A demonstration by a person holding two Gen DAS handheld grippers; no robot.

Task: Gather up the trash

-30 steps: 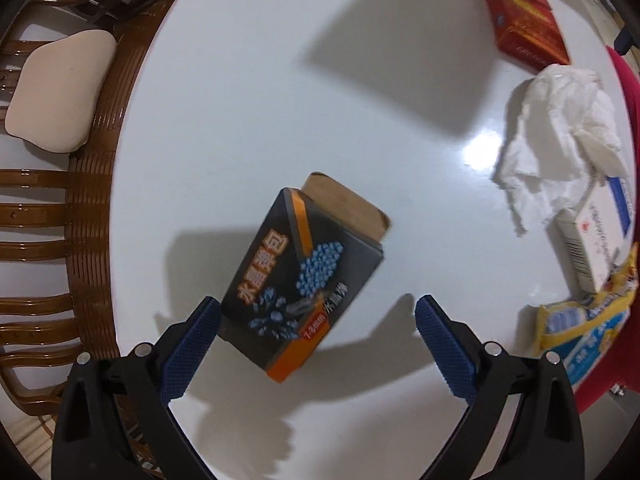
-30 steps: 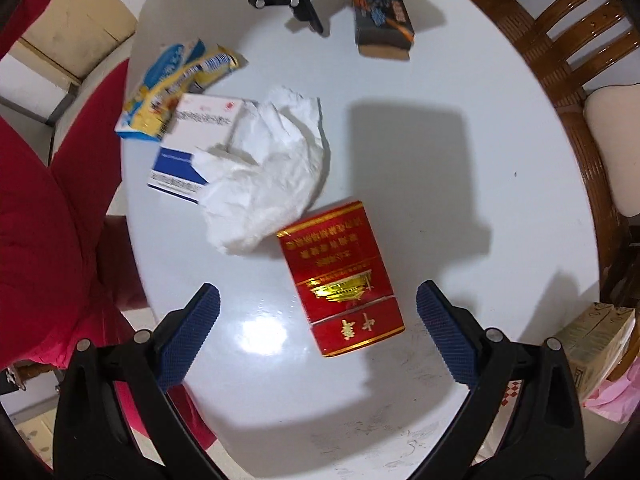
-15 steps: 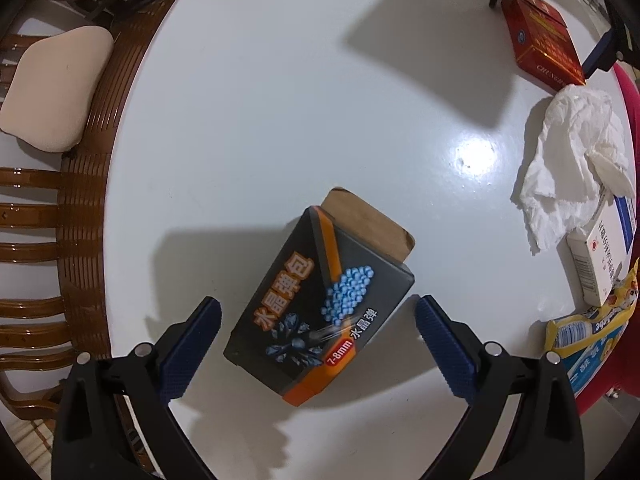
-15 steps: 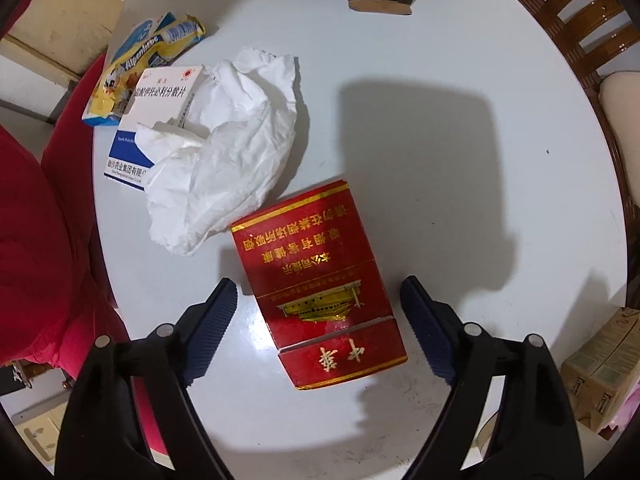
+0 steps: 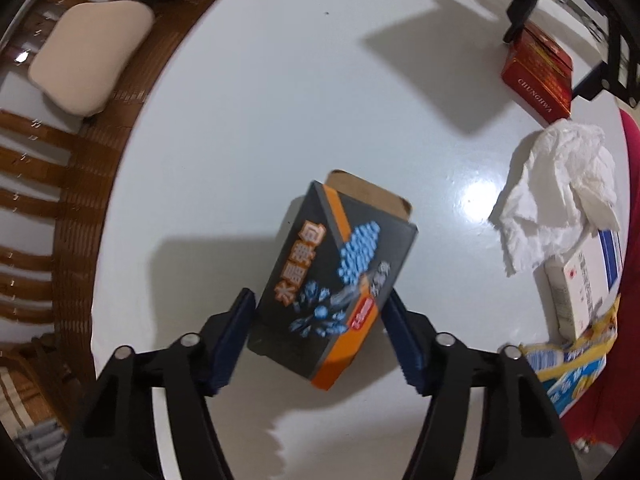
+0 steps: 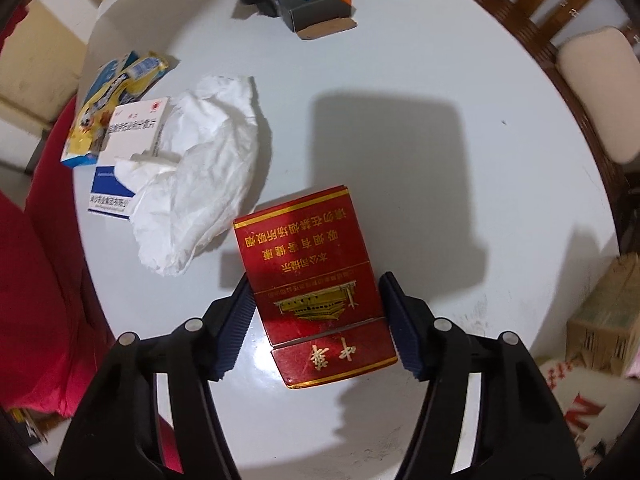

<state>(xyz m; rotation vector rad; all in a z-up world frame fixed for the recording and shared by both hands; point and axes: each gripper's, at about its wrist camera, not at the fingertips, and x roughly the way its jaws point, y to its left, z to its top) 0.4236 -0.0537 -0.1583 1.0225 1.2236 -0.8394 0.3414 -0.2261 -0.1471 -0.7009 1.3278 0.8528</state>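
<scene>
A dark grey box (image 5: 336,276) with orange stripes and blue beads printed on it lies on the white round table (image 5: 280,100). My left gripper (image 5: 318,300) points down over it. Its jaws are closing, and both blue pads touch the box's long sides. A red cigarette box (image 6: 312,276) with gold print lies between the fingers of my right gripper (image 6: 314,280). Its jaws are closing too, with the pads against the box's two sides. The right wrist view also shows the grey box (image 6: 308,0) at the far edge.
Beside the red box lies a crumpled white tissue (image 6: 200,184), partly over a white and blue medicine box (image 6: 128,144). A yellow and blue wrapper (image 6: 108,96) sits near the table edge. Wooden chairs with beige cushions (image 5: 88,52) ring the table. Cardboard boxes (image 6: 604,316) stand on the floor.
Both pairs of jaws have narrowed from wide open until the pads meet their boxes. The right gripper has sunk closer to the red box. The left gripper has rolled a little.
</scene>
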